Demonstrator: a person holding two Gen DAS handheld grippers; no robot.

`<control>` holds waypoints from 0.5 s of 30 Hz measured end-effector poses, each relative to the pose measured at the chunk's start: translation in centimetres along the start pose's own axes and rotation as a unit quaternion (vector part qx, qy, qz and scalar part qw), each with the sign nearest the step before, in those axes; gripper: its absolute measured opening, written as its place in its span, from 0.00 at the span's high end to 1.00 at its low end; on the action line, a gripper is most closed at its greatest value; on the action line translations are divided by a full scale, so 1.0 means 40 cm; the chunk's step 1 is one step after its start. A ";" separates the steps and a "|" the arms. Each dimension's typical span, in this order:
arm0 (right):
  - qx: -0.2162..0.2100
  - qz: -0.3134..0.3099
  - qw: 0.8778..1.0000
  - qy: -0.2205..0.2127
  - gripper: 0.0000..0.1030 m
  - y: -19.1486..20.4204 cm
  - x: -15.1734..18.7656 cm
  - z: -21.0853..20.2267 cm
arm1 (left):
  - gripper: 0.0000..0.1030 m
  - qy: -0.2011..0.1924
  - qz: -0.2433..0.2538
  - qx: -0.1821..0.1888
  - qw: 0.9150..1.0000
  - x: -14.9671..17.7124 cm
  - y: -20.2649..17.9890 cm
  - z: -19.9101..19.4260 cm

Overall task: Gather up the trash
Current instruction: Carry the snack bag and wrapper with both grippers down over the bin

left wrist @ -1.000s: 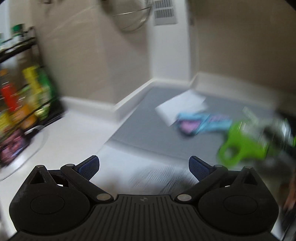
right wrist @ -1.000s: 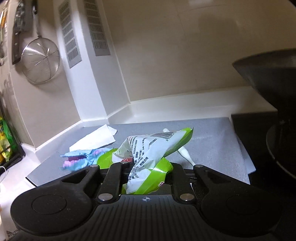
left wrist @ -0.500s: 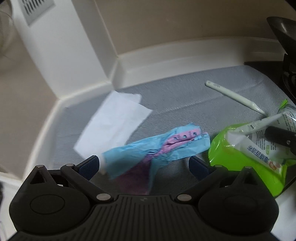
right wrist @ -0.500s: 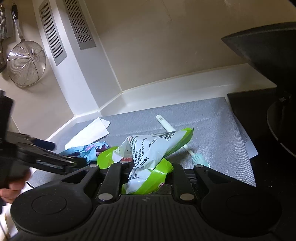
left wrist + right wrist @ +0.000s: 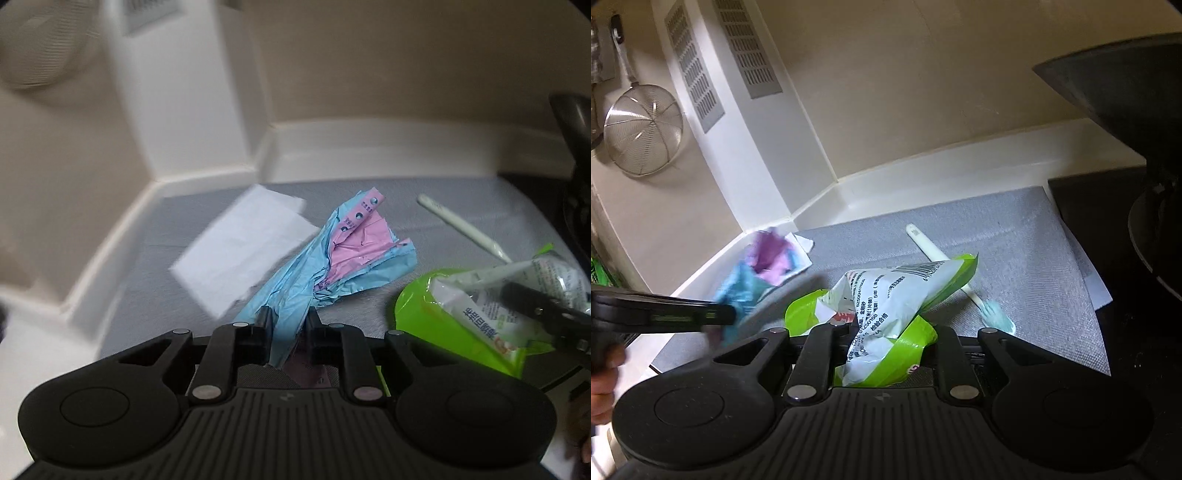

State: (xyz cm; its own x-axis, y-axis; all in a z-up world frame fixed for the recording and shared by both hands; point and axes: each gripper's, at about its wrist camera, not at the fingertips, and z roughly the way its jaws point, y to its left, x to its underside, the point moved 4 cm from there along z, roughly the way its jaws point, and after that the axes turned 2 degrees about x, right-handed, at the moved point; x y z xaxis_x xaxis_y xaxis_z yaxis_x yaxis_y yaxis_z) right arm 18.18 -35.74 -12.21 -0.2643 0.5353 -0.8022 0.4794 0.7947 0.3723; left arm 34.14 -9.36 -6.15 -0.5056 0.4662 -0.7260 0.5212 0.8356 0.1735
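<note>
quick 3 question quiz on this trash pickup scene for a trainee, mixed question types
1. True or false: the right tool grips the green and white bag.
2. Which item is between the fingers of the left tool? A) white paper B) blue and pink wrapper C) toothbrush
3. Fill in: the toothbrush lies on the grey ____.

Key:
1. True.
2. B, the blue and pink wrapper; the tool is closing on it. The white paper lies loose beside it.
3. Mat.
</note>
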 end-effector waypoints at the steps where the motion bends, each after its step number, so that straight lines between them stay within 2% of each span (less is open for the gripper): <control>1: -0.003 -0.004 1.000 -0.004 0.84 0.002 0.000 -0.004 | 0.81 -0.004 -0.016 -0.015 1.000 0.009 0.013 -0.028; 6: -0.021 -0.021 0.999 -0.021 0.84 0.017 0.000 -0.021 | 0.81 -0.024 -0.092 -0.074 0.993 0.115 0.074 -0.217; 12: -0.041 -0.038 0.998 -0.030 0.84 0.037 0.000 -0.036 | 0.81 -0.016 -0.163 -0.107 0.981 0.340 0.105 -0.448; 15: -0.061 -0.064 0.994 -0.057 0.84 0.060 -0.001 -0.057 | 0.81 -0.010 -0.178 -0.128 0.976 0.451 0.106 -0.554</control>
State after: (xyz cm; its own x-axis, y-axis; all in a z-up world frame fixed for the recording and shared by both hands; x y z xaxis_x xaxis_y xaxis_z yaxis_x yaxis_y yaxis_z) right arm 17.44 -33.21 -10.23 -0.2167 0.3975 -0.8916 0.3406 0.8867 0.3126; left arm 12.03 9.03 -3.76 -0.6081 0.1288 -0.7833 0.1244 0.9900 0.0662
